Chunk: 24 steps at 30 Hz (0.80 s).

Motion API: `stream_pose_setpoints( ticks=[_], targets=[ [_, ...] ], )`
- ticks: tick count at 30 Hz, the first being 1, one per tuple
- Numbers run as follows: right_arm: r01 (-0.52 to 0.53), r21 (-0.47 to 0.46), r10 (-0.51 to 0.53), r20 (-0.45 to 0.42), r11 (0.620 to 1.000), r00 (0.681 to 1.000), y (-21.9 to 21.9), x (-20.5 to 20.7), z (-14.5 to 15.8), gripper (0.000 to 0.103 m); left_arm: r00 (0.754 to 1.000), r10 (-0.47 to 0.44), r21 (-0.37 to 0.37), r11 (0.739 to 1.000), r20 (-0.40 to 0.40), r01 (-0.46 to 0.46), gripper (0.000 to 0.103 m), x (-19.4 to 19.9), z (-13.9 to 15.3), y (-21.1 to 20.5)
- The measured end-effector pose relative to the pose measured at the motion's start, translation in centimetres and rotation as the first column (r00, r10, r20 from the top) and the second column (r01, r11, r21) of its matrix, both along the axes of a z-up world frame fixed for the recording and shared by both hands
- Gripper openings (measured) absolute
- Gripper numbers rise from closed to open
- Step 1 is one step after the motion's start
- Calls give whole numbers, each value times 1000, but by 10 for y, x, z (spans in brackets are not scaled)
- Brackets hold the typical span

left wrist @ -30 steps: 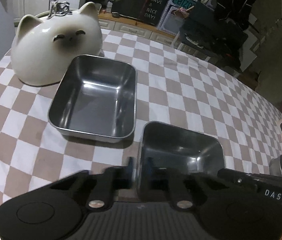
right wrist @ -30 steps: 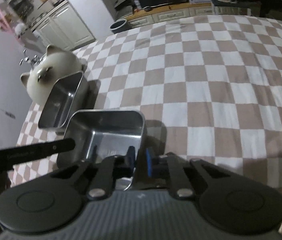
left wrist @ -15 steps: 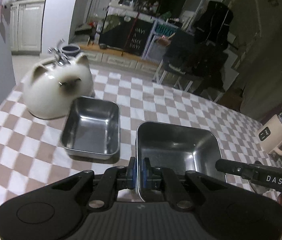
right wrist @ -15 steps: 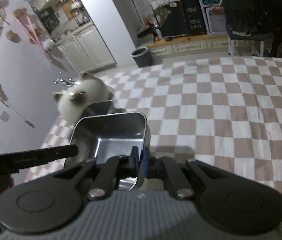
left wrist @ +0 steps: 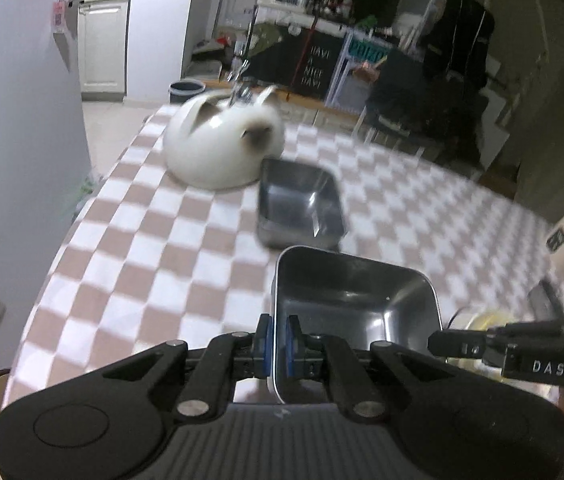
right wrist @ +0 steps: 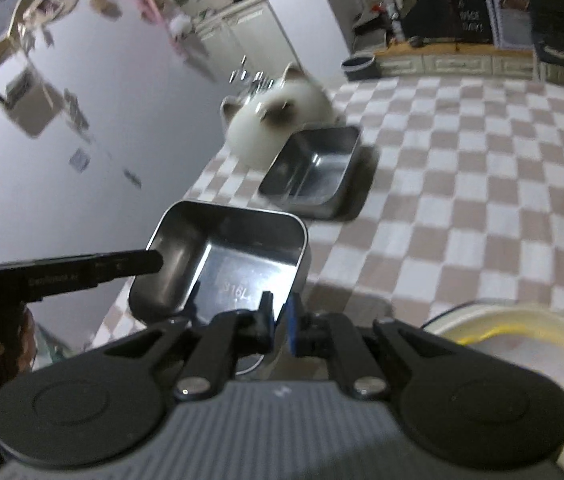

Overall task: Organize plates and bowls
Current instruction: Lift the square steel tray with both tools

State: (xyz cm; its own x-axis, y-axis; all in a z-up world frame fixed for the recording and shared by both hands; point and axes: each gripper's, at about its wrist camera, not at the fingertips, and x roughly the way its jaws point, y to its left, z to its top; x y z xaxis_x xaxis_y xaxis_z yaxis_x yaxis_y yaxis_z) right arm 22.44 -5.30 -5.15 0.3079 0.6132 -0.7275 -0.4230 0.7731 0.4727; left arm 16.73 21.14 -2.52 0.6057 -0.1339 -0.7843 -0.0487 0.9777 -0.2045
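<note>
a small rectangular stainless-steel tray (left wrist: pixel 356 312) is held clear of the checked worktop (left wrist: pixel 170 248), its left rim pinched by the left tool (left wrist: pixel 277 344) and its right rim by the right tool (right wrist: pixel 280 318). a second, matching steel tray (left wrist: pixel 300 208) lies straight ahead, just above centre frame, beside the white cat-shaped ceramic bowl (left wrist: pixel 222 148).

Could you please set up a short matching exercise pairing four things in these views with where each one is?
Things:
1. near steel tray
2. far steel tray
3. cat-shaped bowl
4. yellow-rimmed plate

Places:
A. upside down by the table's far corner
B. pinched at both sides by the claws
C. low at the right wrist view's right edge
D. resting beside the cat

Pairs: 1-B, 2-D, 3-A, 4-C
</note>
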Motion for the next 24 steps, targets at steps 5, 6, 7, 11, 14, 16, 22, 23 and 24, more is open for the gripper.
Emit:
stream_pose_setpoints(
  ticks=[5, 6, 7, 11, 14, 16, 22, 23, 24],
  targets=[
    [-35, -49, 31, -73, 998, 997, 15, -11, -19, 8, 996, -1, 14, 1000, -87, 2, 7, -7, -21, 12],
    [-39, -58, 34, -81, 998, 996, 19, -15, -21, 8, 995, -1, 18, 1000, -100, 3, 7, -6, -26, 14],
    [-43, -67, 37, -89, 997, 995, 22, -17, -24, 9, 993, -1, 26, 1000, -115, 3, 7, -6, -30, 15],
    [-60, -103, 48, -113, 993, 992, 32, -24, -33, 10, 988, -10, 43, 999, -153, 17, 7, -3, -42, 15],
    [-60, -124, 44, -126, 990, 991, 37, -23, -39, 10, 985, -20, 42, 999, -171, 27, 7, 0, -48, 14],
    [-54, -128, 37, -131, 990, 991, 36, -24, -41, 10, 984, -23, 45, 998, -177, 32, 7, 1, -50, 14],
    [-45, -121, 28, -135, 992, 990, 38, -23, -41, 10, 981, -21, 51, 998, -195, 31, 8, 4, -55, 14],
    [-44, -120, 28, -136, 992, 990, 38, -23, -42, 10, 980, -20, 50, 998, -197, 30, 8, 4, -55, 14],
    [-44, -119, 27, -135, 992, 990, 39, -22, -42, 10, 980, -20, 50, 998, -198, 30, 8, 4, -56, 15]
  ],
)
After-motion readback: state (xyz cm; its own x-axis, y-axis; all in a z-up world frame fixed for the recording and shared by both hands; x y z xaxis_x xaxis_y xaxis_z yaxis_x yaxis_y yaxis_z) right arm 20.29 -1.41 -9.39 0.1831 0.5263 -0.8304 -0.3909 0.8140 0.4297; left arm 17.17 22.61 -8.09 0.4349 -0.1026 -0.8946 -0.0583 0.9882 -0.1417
